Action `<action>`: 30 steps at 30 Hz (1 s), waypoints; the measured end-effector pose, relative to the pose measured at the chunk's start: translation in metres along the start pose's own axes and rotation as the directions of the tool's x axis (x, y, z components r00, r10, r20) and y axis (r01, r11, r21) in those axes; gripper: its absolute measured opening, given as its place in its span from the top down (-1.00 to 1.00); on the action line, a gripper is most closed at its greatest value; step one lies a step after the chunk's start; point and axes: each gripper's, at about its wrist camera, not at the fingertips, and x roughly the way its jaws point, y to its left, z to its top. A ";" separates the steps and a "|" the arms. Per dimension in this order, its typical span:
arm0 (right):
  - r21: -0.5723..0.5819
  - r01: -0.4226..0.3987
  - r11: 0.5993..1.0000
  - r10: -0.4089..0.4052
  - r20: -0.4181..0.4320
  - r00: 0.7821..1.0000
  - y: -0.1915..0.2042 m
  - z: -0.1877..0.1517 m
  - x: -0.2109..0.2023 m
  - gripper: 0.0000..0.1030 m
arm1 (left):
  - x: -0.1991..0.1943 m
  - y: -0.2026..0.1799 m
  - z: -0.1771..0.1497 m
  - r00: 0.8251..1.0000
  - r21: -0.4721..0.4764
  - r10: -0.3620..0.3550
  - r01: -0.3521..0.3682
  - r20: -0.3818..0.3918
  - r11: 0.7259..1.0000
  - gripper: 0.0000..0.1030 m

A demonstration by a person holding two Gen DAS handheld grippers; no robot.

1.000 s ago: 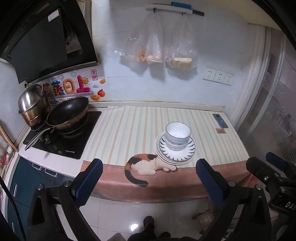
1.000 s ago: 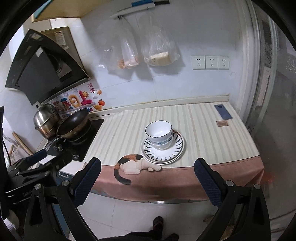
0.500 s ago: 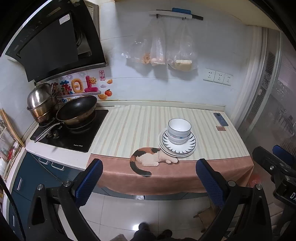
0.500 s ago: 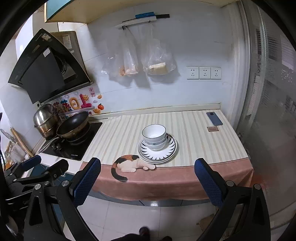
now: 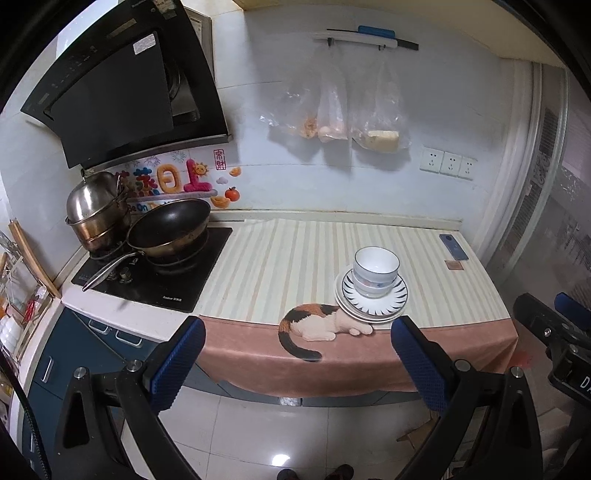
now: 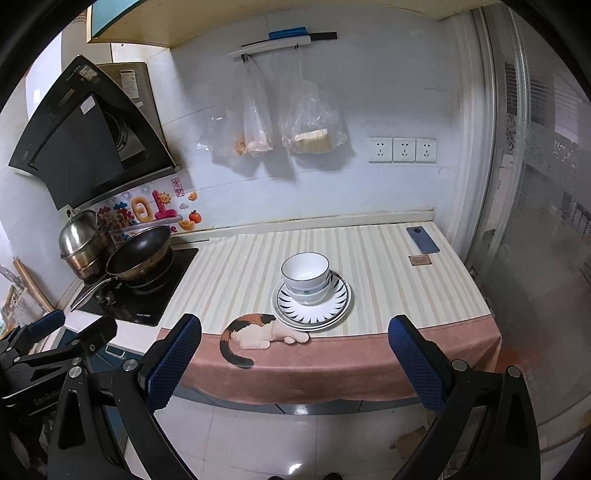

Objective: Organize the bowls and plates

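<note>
Only right wrist cam shows cabinet underside (image 6: 280, 18) above stacked bowls (image 6: 305, 275).

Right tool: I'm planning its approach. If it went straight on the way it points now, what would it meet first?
Probably the stacked bowls on the plates: they sit near the view's centre, between the right tool's open fingers. Nothing shows in between, though depth is unclear and it might hit the counter edge first.

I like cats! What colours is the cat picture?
Orange, black and cream cat picture, clearest in the right wrist view.
</note>
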 end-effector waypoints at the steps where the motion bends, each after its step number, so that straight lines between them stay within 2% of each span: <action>1: 0.002 0.001 1.000 -0.001 0.001 1.000 0.001 0.000 0.000 -1.00 | 0.000 0.001 0.000 1.000 0.000 -0.002 0.002 -0.001 1.000 -1.00; 30: 0.020 0.050 0.999 -0.050 -0.017 0.999 0.014 -0.009 0.007 -1.00 | 0.004 0.007 -0.001 0.999 0.004 -0.044 0.044 -0.007 0.999 -1.00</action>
